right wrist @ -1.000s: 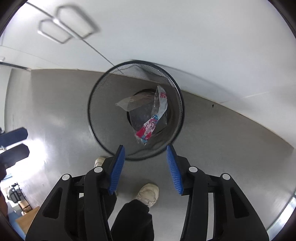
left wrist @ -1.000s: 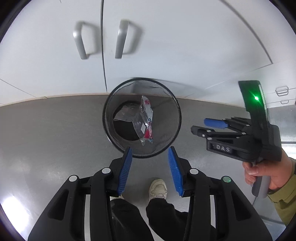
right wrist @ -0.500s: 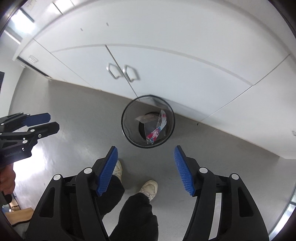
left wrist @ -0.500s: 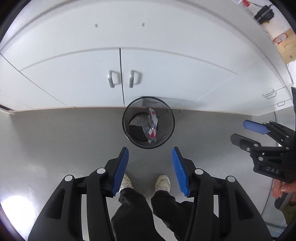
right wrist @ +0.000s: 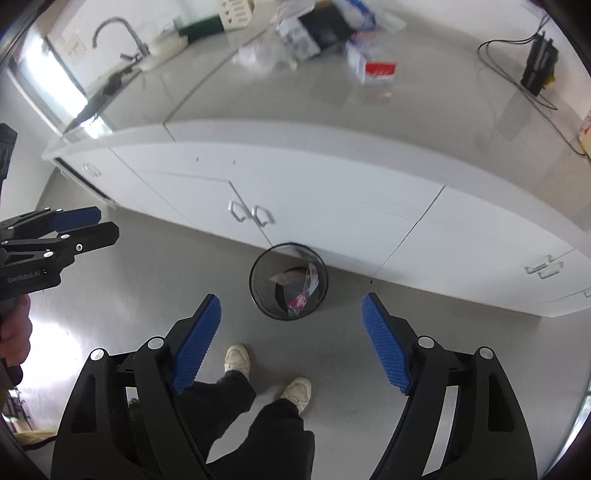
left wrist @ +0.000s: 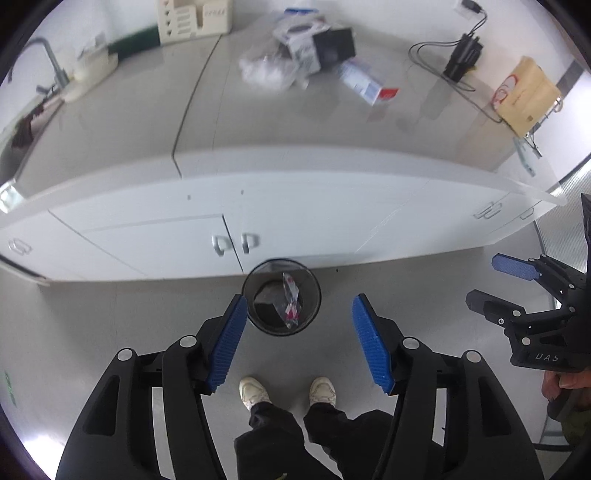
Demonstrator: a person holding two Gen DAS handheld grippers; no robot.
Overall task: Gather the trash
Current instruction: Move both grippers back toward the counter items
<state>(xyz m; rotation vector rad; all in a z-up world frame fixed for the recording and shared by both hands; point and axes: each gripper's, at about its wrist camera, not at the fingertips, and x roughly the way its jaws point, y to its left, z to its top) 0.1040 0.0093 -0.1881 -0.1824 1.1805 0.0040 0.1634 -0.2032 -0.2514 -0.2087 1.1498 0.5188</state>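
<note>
A black mesh trash bin (left wrist: 312, 284) (right wrist: 258, 291) stands on the grey floor against white cabinets. A clear wrapper with red print (left wrist: 290, 306) (right wrist: 304, 291) leans inside it. My left gripper (left wrist: 297, 341) is open and empty, high above the bin. My right gripper (right wrist: 291, 339) is open and empty, also high above it. On the counter at the back lie a crumpled clear bag (left wrist: 264, 72) (right wrist: 258, 57), a black and white box (left wrist: 317, 48) (right wrist: 314, 35) and a white and red carton (left wrist: 369, 83) (right wrist: 373, 66).
The counter (left wrist: 147, 122) holds a sink with tap (right wrist: 118, 37) at left, a beige rack (left wrist: 194, 18), a black charger with cable (left wrist: 461, 59) and a tan envelope (left wrist: 526, 96). My feet (left wrist: 286, 393) stand before the bin. The right gripper shows at the left view's right edge (left wrist: 495, 284).
Both grippers have risen far up and back from the bin, so the countertop is now in view. Both jaws have spread wider. The wrapper stays in the bin.
</note>
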